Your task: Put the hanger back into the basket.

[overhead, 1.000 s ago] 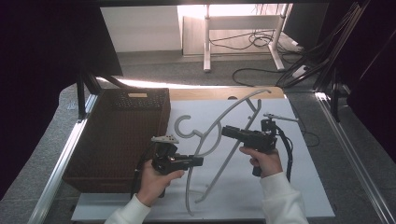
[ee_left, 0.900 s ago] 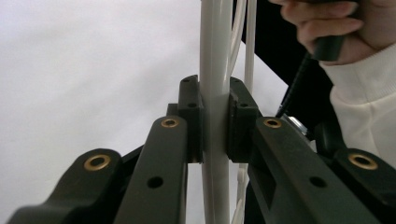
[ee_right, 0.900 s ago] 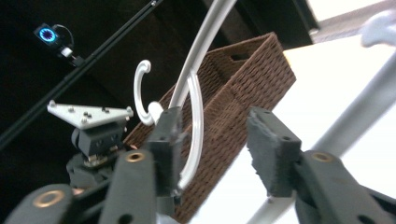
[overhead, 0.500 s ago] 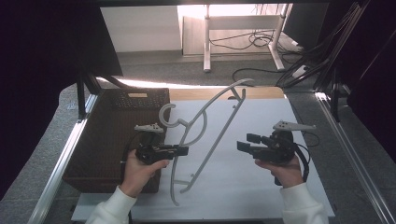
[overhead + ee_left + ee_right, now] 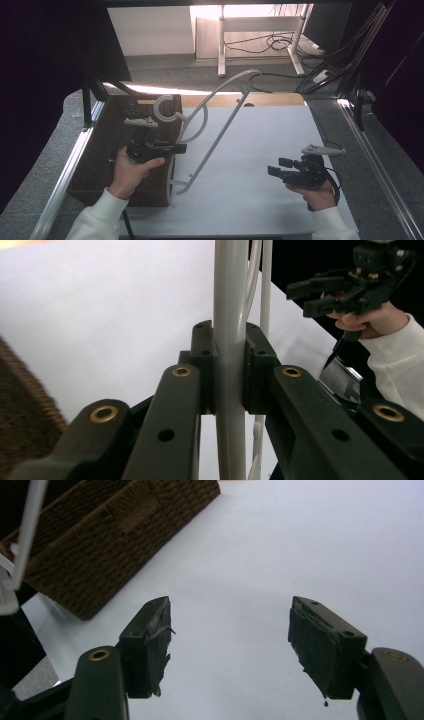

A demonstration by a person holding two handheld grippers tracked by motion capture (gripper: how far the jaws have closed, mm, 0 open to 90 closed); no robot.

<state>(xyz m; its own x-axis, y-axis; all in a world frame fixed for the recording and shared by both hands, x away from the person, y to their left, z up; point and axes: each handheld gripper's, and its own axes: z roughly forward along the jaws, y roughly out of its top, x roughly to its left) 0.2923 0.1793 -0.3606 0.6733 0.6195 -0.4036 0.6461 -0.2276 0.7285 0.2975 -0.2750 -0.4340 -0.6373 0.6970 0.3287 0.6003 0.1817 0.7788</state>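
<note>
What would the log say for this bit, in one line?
left hand-held gripper: shut on white hanger, lifted beside wicker basket | right hand-held gripper: open, above white table

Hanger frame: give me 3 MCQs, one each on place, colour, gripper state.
1. Where is the wicker basket?
A. left side of the table
B. right side
C. on the floor

2. What colour is the hanger?
A. black
B. white
C. red

3. What state is the right gripper in?
A. shut on the hanger
B. shut on nothing
C. open

Answers: 1 A, high view shows it beside the left hand. 2 B, pale white rods. 3 C, its jaws stand wide apart over the white sheet, while the left gripper clamps a hanger rod.
</note>
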